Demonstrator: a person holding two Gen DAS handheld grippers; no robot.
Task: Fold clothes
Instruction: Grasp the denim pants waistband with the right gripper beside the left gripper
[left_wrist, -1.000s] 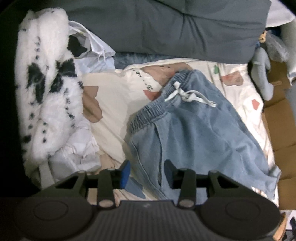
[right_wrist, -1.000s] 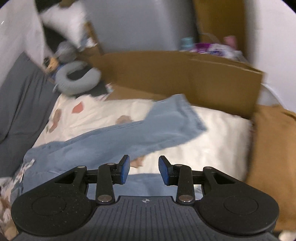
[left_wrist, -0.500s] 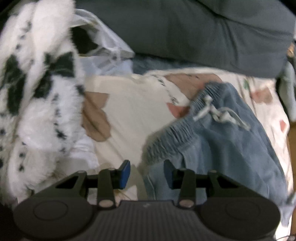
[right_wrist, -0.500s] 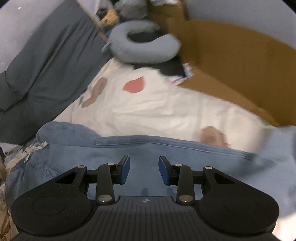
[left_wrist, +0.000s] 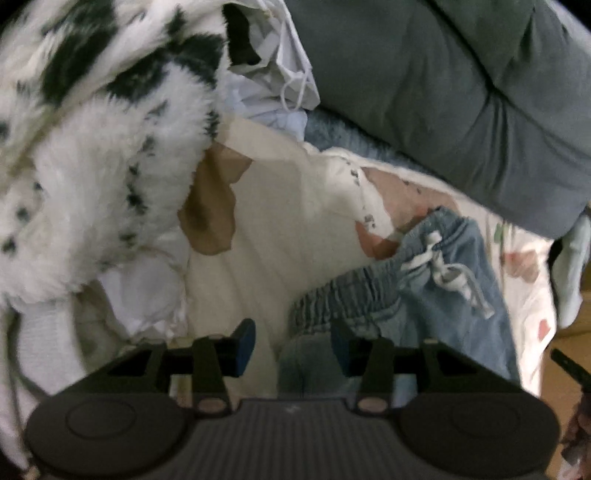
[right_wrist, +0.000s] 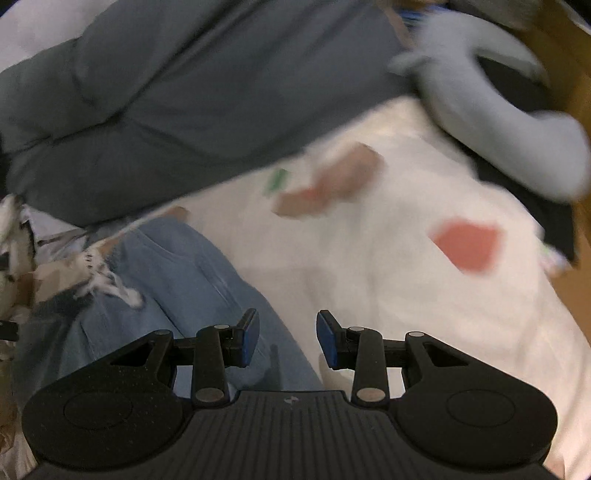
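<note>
My right view was smeared; the cream sheet (right_wrist: 406, 295) and grey pillow (right_wrist: 184, 92) showed only as soft shapes. The blue shorts (left_wrist: 443, 295) lay on the sheet, their lower half cut off behind both grippers. My left gripper (left_wrist: 293, 345) had its jaws opening over the gathered waistband (left_wrist: 351, 295), pads clear of cloth. The spotted fleece (left_wrist: 92, 147) crowded the left edge. My right gripper (right_wrist: 288, 341) stood part open, empty, over the shorts' edge, bare sheet beyond.
</note>
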